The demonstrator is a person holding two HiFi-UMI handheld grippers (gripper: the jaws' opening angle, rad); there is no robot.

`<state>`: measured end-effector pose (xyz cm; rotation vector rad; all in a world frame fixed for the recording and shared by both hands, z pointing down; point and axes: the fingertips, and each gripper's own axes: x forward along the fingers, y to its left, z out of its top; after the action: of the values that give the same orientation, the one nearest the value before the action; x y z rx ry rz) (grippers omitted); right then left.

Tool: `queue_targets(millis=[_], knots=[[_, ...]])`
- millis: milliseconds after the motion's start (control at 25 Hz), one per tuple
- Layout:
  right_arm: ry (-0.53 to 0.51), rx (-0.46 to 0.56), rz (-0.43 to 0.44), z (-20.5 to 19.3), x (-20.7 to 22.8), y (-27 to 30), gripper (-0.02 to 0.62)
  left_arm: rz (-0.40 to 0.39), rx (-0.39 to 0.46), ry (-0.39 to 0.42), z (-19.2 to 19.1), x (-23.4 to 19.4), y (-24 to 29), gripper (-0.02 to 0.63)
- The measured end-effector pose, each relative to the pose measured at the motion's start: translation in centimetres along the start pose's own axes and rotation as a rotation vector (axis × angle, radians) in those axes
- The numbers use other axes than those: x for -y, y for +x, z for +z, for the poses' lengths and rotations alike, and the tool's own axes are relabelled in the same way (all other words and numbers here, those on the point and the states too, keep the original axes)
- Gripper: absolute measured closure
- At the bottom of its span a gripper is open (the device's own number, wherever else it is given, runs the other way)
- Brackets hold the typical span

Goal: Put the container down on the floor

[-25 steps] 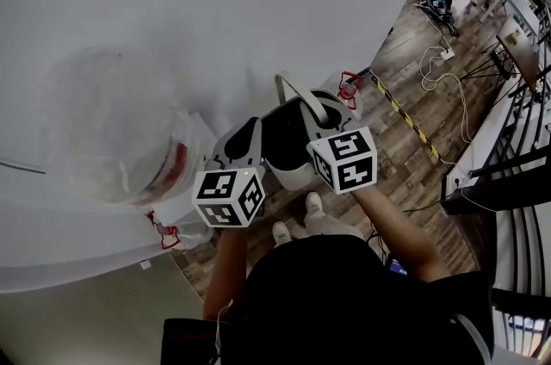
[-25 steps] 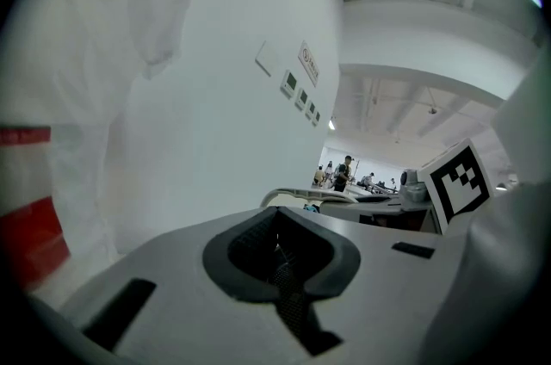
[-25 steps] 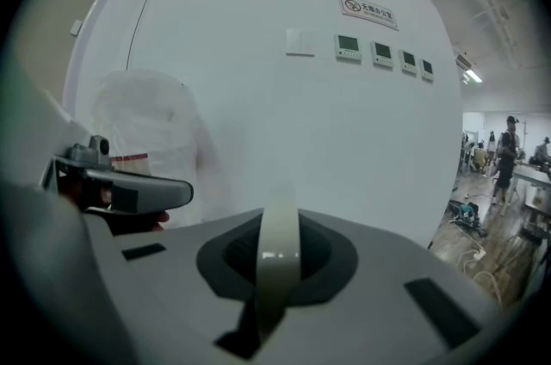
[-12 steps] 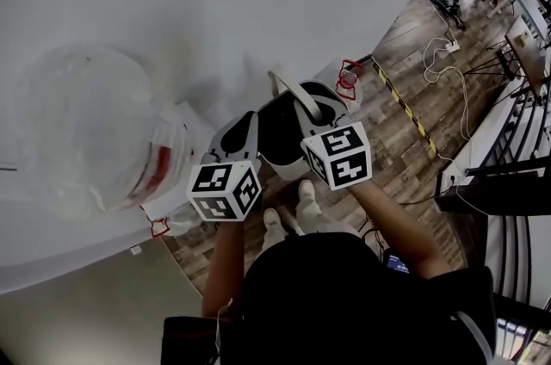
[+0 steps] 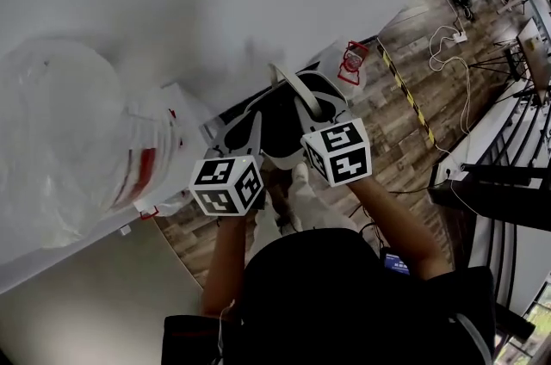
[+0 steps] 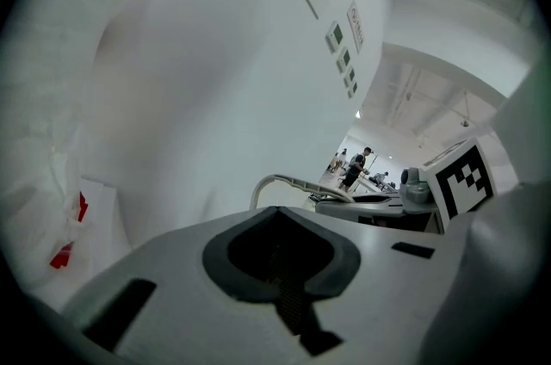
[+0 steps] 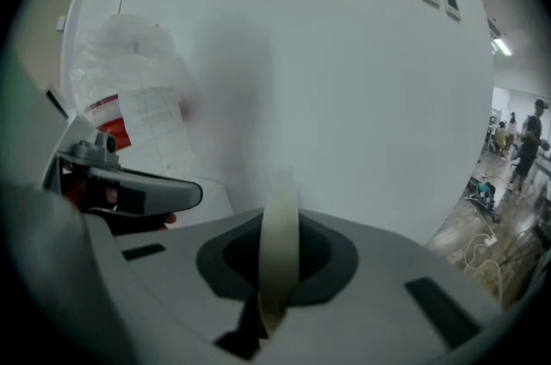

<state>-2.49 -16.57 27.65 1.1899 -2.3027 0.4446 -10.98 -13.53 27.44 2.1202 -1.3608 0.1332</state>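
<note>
Right claw [image 7: 263,313] pinches pale, curved handle [image 7: 280,225] — plastic, perhaps.

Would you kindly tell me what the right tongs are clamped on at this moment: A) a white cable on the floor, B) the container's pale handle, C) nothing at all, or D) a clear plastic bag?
B: in the right gripper view the pale handle runs edge-on between the shut right tongs, and the head view shows it arching over the container.
</note>
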Motion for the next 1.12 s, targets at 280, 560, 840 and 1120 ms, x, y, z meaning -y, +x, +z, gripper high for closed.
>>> queue_targets(millis=[280, 560, 840, 1120], knots=[[-0.006, -0.085, 0.014, -3.2, 0.4, 2.7, 0.565, 0.028, -0.045, -0.042, -2.7, -1.7, 1.6, 0.589], [-0.007, -0.148, 0.026, -6.4, 0.9, 5.5, 0.565, 0.052, -0.093, -0.082, -6.0, -3.9, 3.4, 0.589], [-0.018, -0.212, 0.022, -9.5, 0.7, 9.4, 0.565, 0.049, -0.168, -0.112, -10.5, -6.8, 5.2, 0.589], [-0.034, -0.268, 0.028, -12.8, 1.0, 11.0, 0.564, 0.048, -0.204, -0.115, -13.3, -7.7, 6.6, 0.589]])
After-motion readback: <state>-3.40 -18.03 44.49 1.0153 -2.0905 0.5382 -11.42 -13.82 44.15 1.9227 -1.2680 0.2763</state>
